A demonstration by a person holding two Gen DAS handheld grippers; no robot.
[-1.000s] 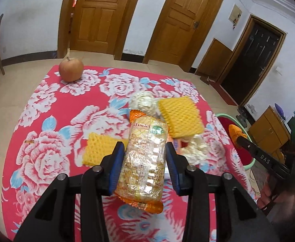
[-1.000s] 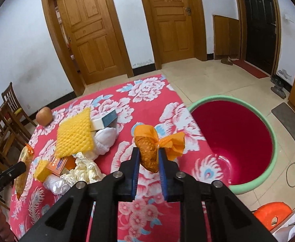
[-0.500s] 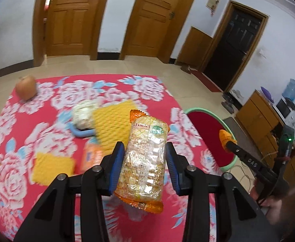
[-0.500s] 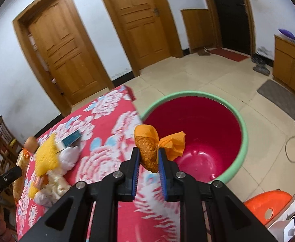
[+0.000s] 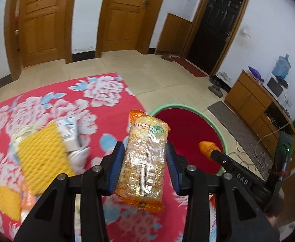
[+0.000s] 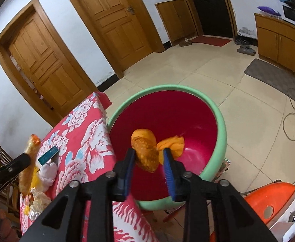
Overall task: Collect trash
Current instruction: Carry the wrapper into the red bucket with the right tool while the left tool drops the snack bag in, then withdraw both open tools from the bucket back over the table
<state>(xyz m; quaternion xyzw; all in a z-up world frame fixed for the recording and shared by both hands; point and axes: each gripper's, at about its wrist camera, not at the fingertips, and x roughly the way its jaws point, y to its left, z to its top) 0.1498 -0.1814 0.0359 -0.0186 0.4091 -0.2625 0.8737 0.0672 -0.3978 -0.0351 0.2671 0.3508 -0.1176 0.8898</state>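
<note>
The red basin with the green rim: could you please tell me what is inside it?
The basin shows only bare red wall; no trash is visible. The right tool and its orange wrapper cover part of the bottom.

Both wrist views — shared red basin (image 5: 189, 133)

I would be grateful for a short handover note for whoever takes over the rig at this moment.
Right gripper: over the red bin, orange wrapper between its fingers; whether they grip it is unclear.
Left gripper: shut on the snack packet, above the table edge near the bin.
Nothing visible inside the bin.
Left on the floral tablecloth: yellow foam net, small box, white wad, other scraps.
Next, probably: drop both items, then return for the rest.
</note>
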